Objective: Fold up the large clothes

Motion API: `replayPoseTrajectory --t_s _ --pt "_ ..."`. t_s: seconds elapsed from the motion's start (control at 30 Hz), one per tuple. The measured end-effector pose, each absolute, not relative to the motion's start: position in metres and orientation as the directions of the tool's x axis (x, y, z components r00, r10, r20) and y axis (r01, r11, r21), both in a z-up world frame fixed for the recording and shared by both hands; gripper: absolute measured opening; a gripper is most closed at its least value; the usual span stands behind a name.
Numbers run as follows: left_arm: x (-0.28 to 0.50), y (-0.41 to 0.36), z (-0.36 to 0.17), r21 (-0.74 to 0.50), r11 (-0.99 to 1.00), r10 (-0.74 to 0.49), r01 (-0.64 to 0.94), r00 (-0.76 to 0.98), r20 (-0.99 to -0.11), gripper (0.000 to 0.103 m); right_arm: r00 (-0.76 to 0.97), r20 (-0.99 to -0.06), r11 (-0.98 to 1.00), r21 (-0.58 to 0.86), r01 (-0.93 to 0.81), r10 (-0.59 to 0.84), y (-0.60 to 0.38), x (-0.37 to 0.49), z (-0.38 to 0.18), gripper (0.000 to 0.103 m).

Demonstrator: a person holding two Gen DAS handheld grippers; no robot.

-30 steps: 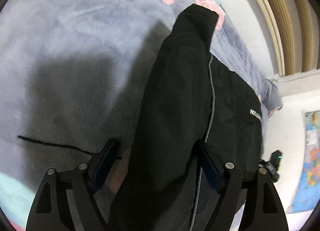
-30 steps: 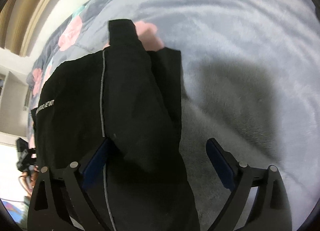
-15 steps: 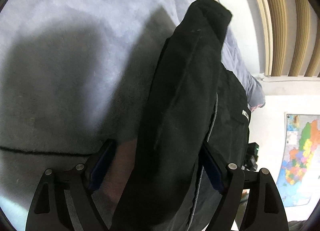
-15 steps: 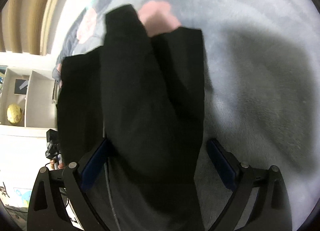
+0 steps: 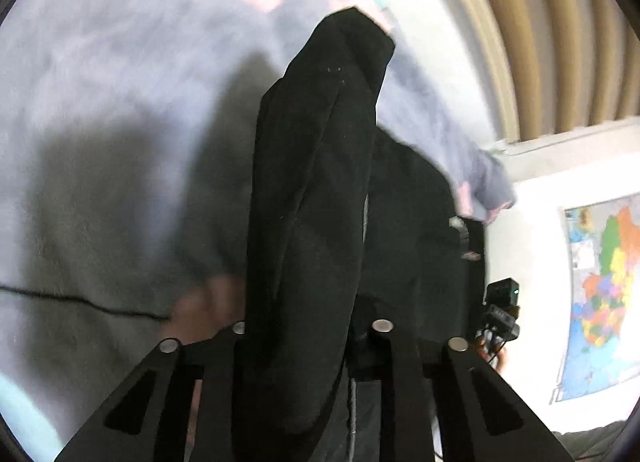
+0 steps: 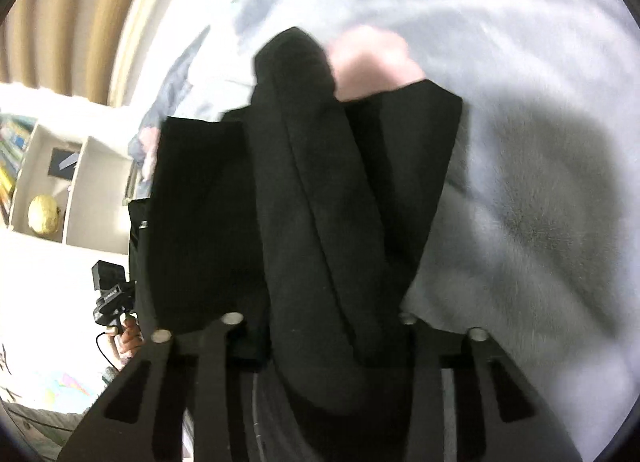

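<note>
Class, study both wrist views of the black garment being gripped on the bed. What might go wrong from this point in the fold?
1. Both the left gripper and the right gripper are closing on thick bunched folds of the black garment; a shallow bite may slip once it is lifted.

2. Part of the garment seems to lie close to the edge of the grey blanket, so it may slide off.
</note>
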State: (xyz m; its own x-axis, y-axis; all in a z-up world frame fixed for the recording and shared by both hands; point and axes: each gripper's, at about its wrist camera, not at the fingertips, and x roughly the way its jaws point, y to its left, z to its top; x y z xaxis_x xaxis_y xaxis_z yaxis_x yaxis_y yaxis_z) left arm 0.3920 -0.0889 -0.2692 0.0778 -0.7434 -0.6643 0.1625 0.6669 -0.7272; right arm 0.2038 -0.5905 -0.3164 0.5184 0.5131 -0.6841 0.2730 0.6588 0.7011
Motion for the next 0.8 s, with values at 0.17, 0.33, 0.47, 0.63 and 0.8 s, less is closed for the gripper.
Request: replayPoseTrajectory --t_s 0.17,0.33,0.47,0.63,0.8 --pt "0.360 -0.091 -0.206 -0.775 0.578 -0.815 0.253 0.137 -0.563 0.020 0.563 -0.668 0.733 0.663 0.154 0.486 -0.552 0.182 -0.248 0.032" --pt "0.319 -0.081 -0.140 -0.783 0.529 -0.849 0.328 0.193 -0.492 0.020 0.610 -0.650 0.778 0.623 0.084 0.454 -0.519 0.139 -0.179 0.031" --pt "0.273 -0.061 -0.092 -0.767 0.512 -0.859 0.387 0.228 -0.459 0.020 0.636 -0.635 0.796 0.603 0.053 0.439 -0.502 0.095 -0.131 0.031" --pt "0.210 -0.029 -0.070 -0.743 0.522 -0.853 0.419 0.229 -0.470 0.020 0.619 -0.665 0.824 0.565 0.050 0.418 -0.477 0.034 -0.099 0.032" --pt "0.156 -0.010 -0.094 -0.751 0.556 -0.830 0.356 0.182 -0.528 0.020 0.541 -0.733 0.826 0.552 0.117 0.413 -0.452 -0.004 -0.129 0.032"
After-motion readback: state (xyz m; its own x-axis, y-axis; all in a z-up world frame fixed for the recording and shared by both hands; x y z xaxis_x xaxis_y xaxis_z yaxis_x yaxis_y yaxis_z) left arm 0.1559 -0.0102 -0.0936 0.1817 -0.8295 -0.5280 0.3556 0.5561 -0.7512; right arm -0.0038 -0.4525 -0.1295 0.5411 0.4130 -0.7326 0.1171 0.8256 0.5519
